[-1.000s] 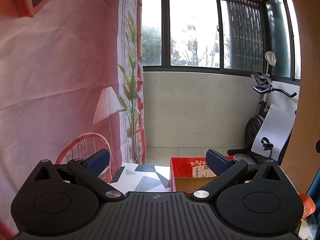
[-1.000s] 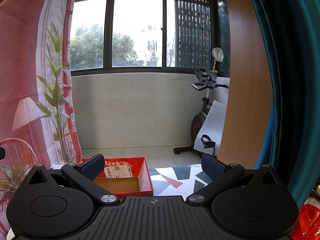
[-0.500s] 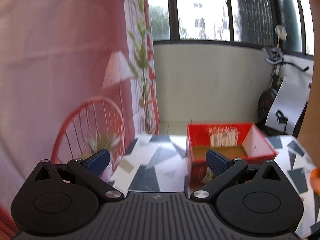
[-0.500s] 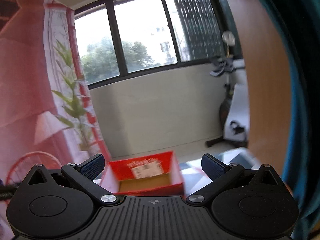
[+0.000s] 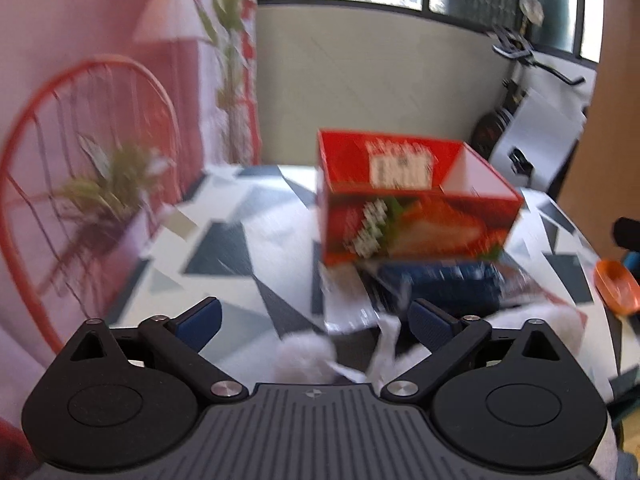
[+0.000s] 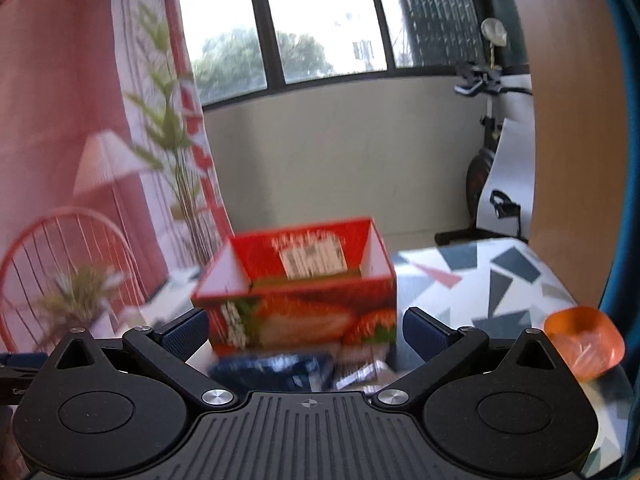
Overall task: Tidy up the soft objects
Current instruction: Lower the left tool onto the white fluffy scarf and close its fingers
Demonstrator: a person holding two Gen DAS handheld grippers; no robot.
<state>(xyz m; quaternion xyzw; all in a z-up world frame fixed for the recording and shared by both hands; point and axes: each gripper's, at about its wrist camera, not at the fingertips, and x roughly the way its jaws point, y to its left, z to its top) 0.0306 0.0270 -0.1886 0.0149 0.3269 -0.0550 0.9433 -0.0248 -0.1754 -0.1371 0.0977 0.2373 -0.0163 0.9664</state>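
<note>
Left gripper (image 5: pixel 314 322): I hold it spread and empty, clear of the pile.
Right gripper (image 6: pixel 306 330): also spread, empty.
Red box (image 5: pixel 412 196): open-topped, likely the bin, at my left's 1 o'clock.
Soft objects: blue packet (image 5: pixel 440 286) touching the box's near side; white fluff (image 5: pixel 306 360) between my left fingers, at 12 o'clock.

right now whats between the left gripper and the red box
In the left wrist view, a dark blue packet in crinkled clear wrapping lies just in front of the red box, between it and the open left gripper; a blurred white soft lump sits nearer the fingers.
</note>
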